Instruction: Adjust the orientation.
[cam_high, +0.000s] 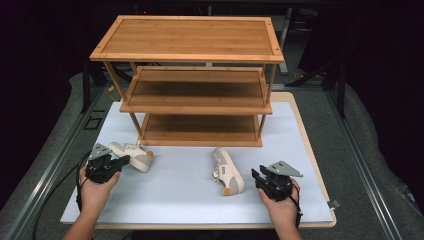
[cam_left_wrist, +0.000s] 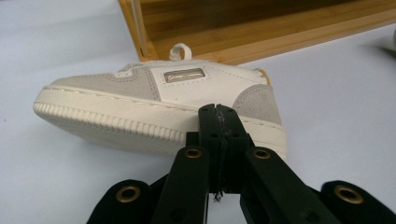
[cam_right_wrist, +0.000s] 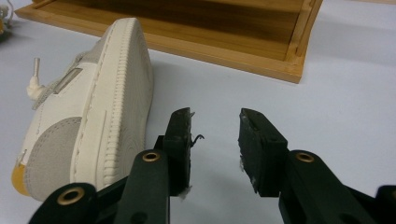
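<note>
The left gripper (cam_high: 119, 162) sat low at the near left of the pale blue table mat (cam_high: 170, 200), and its two black jaws were pressed flat together with nothing caught between them. In the left gripper view those closed tips stood right in front of the heel end of the left cream-and-grey sneaker with a ribbed rubber sole (cam_left_wrist: 154, 100); whether they touched the sole I could not tell. That shoe lay tipped on its side, just off the front left corner of the three-tier bamboo shoe rack (cam_high: 192, 80), whose bottom shelf ran behind it.

Over on the other side, the right gripper (cam_right_wrist: 215, 135) held its jaws partly open, a clear gap between the pads and only bare mat inside it. Just beside its left jaw lay the right cream-and-grey sneaker with an orange heel patch (cam_right_wrist: 88, 121), also on its side, sole facing the gripper and not gripped. From the high view this second shoe rested in front of the rack's middle-right, toe end towards the shelves, well apart from the first shoe. A hand (cam_high: 95, 192) wrapped each gripper from below.
</note>
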